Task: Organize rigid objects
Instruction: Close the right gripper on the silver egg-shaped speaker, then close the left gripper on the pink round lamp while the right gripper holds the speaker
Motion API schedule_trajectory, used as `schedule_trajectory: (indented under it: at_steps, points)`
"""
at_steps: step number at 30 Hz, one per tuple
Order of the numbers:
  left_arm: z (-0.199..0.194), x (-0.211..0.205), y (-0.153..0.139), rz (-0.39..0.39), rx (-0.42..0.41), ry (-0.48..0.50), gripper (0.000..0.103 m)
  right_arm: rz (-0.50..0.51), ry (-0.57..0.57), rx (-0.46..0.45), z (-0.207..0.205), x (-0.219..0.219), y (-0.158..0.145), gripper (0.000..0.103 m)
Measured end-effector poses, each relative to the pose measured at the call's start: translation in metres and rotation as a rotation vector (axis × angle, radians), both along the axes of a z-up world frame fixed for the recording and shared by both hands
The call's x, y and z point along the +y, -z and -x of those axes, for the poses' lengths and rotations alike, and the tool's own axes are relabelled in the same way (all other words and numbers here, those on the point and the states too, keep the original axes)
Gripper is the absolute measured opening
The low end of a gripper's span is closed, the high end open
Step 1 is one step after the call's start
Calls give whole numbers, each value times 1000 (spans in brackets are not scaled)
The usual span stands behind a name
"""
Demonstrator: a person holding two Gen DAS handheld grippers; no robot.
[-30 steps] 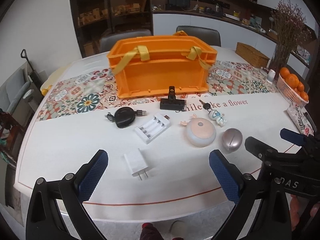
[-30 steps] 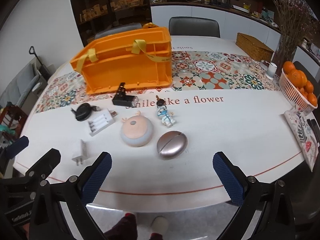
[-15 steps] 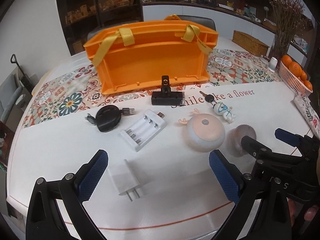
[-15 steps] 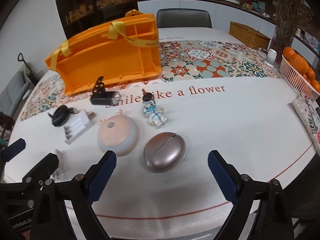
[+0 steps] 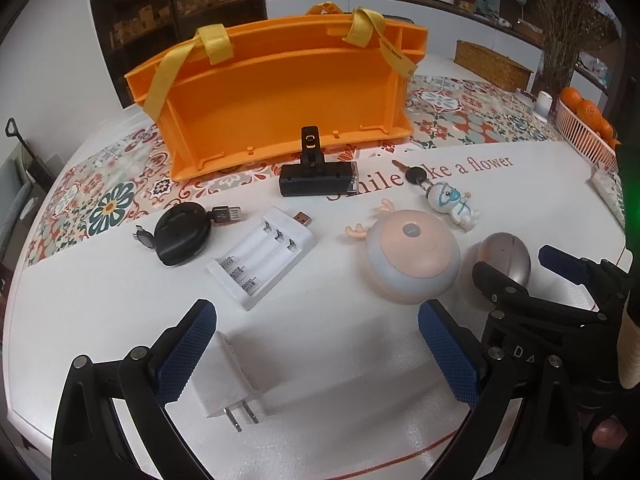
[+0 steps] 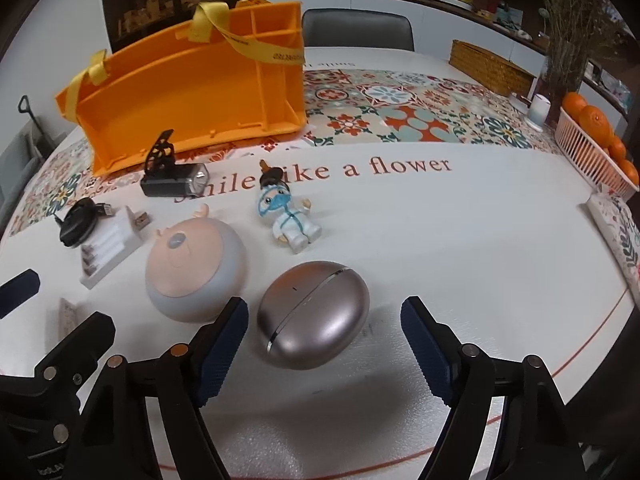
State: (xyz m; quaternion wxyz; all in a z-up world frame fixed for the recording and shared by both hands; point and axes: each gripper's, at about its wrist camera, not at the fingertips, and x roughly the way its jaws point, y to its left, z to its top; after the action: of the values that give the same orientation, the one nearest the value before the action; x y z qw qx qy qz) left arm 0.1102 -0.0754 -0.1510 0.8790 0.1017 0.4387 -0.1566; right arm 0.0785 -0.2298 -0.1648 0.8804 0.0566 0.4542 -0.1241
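Observation:
An orange crate [image 5: 280,96] with yellow straps stands at the back of the table; it also shows in the right wrist view [image 6: 188,92]. My left gripper [image 5: 316,352] is open, its left finger beside a white plug adapter [image 5: 228,376]. Beyond lie a white battery charger [image 5: 264,256], a black cable reel [image 5: 180,236], a black bike light [image 5: 316,176], a round pink-faced lamp [image 5: 412,260] and a key with a figurine [image 5: 452,208]. My right gripper [image 6: 324,352] is open, its fingers either side of a silver egg-shaped case [image 6: 312,312].
A pink basket of oranges [image 6: 596,140], a wicker box [image 6: 492,68], a vase of dried flowers [image 6: 560,40] and a small white cup [image 6: 540,108] stand at the right. A patterned runner [image 6: 400,120] crosses the white table. A chair [image 6: 356,32] stands behind.
Both grippers have moved forward and lower over the table. The left has closed in on the plug adapter, the right on the silver case. Both stay open.

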Motion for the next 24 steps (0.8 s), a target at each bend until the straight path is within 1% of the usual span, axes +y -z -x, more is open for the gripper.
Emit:
schedule_trajectory:
  at_steps: [5,8,10,12,13,17,24]
  points:
    - [-4,-2,4,4,7,-9,103,8,15,1,-3,0,8,75]
    - [-6,-3,6,2,9,-8,103,14,22,-13,-5,-1,10,74]
    - [-8,-3,7,1,9,-8,103,4,20,-18,-7,-2,12,72]
    - [-8,-3,8,-1,8,-8,103,-4,13,-25,-8,-1,14,65]
    - [-9,-4,8,-2,8,-8,103,5,11,-31,-8,0,15,64]
    - [-11,-5,11,2,19,-5,103,-1,11,-47,-7,-1,16,64]
    - [-7,-14,5,0,-3,29,103,-16,14,-39,3,-7,7,63]
